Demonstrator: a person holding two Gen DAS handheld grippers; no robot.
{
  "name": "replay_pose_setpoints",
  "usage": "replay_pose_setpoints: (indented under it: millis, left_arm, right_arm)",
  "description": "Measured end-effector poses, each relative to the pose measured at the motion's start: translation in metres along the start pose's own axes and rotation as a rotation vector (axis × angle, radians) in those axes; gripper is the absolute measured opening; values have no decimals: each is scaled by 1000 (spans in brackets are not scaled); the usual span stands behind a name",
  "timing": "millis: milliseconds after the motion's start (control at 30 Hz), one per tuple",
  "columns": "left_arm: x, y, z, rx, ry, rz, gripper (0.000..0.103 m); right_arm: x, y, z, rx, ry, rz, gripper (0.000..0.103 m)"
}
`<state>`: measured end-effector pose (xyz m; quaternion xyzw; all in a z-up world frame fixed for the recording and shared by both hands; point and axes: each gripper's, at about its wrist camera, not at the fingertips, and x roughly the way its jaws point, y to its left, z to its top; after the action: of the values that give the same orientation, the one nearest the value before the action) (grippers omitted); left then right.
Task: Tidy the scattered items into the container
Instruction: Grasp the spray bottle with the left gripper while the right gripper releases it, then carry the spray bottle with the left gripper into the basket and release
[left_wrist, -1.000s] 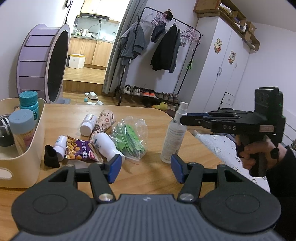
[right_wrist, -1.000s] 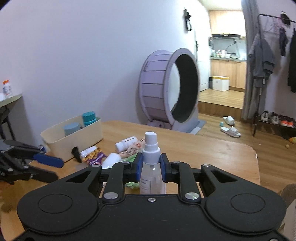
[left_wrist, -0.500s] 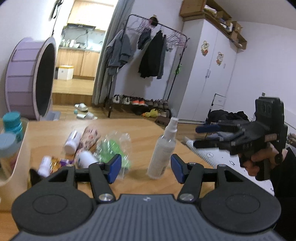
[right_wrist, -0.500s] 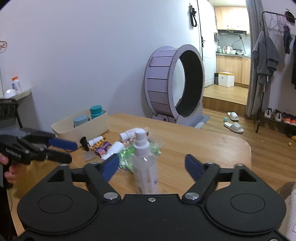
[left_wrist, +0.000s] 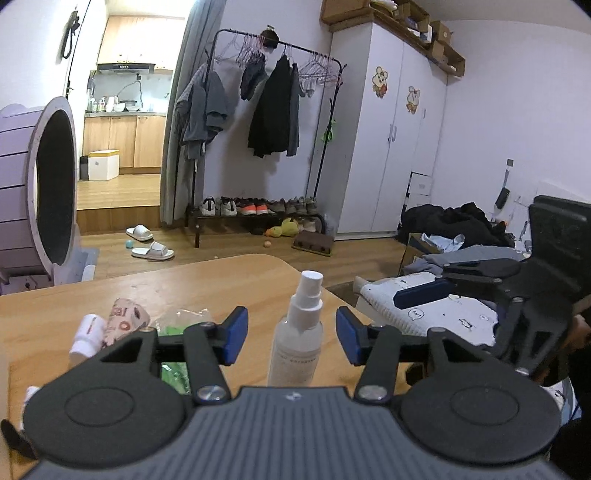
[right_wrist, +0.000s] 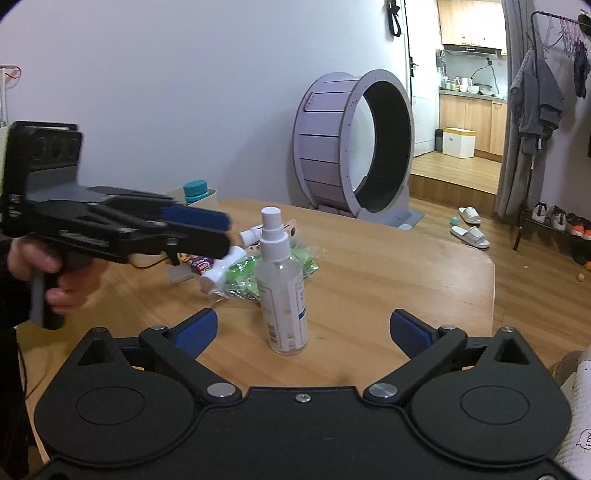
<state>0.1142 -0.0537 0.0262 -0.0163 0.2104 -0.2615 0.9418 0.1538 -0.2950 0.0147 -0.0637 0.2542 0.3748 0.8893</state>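
A clear spray bottle with a white nozzle stands upright on the wooden table. My left gripper has the bottle between its blue pads; the jaws are closing, with gaps left on both sides. My right gripper is set back from the bottle, jaws opening wide and touching nothing. A green packet, a small white bottle and a snack packet lie behind the bottle. The cream container holds a teal-lidded jar.
A patterned tube and a white bottle lie left of the left fingers. The table's rounded edge is close on the right. A purple wheel stands on the floor beyond. A hand grips the left tool.
The right gripper let go of the spray bottle and spread wide, leaving it standing. The left gripper swung right from the scattered items until the bottle stood between its fingers.
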Motion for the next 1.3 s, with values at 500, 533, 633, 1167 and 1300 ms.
replay_pose_setpoints:
  millis: [500,533,633,1167,1300]
  left_arm:
    - [18,-6,-3,28,-4,-1,26]
    - [16,-6,-2,30,-16,9,20]
    - [5,-1,1,10,-35,19,20]
    - [-122,45,25,-18,-151,267,20]
    - [-162,71,35,-33,-187,393,20]
  right_arm:
    - [-8,-2,-3,7,-12,17,101]
    - [-8,-1,-3,6,-12,18,101]
    - [-9,0,-2,7,-23,23,101]
    - [0,22,13,31,-127,125,101]
    - [6,29,19,70,-175,168,102]
